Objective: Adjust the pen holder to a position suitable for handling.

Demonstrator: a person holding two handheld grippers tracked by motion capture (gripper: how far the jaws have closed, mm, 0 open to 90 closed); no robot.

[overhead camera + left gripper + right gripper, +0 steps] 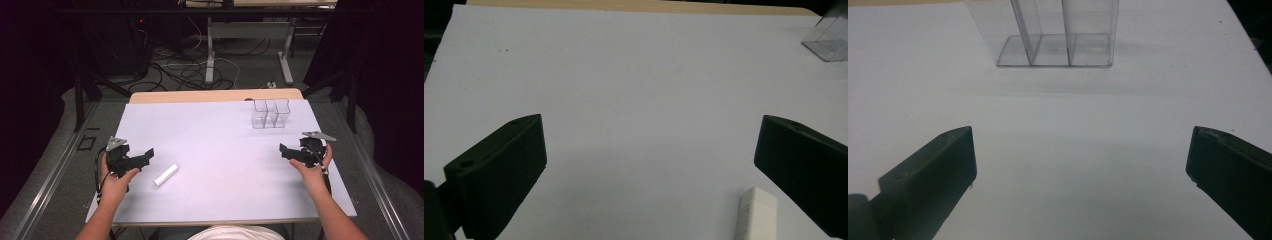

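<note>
The small white cylindrical stick [166, 175] lies flat on the white surface [215, 145] just beside the left gripper [141, 157], whose jaws stand wide and empty; it looks light, stiff and apt to roll, so a grasp across its middle seems best. The right gripper [286, 151] also stands wide with nothing in it, well apart from the stick. The clear plastic divided box [270, 113] stands far off with nothing in between.

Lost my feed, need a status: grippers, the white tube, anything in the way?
Left gripper open, empty. Right gripper open, empty. White tube lying flat beside the left gripper, untouched. Clear divided holder far right; nothing between.
</note>
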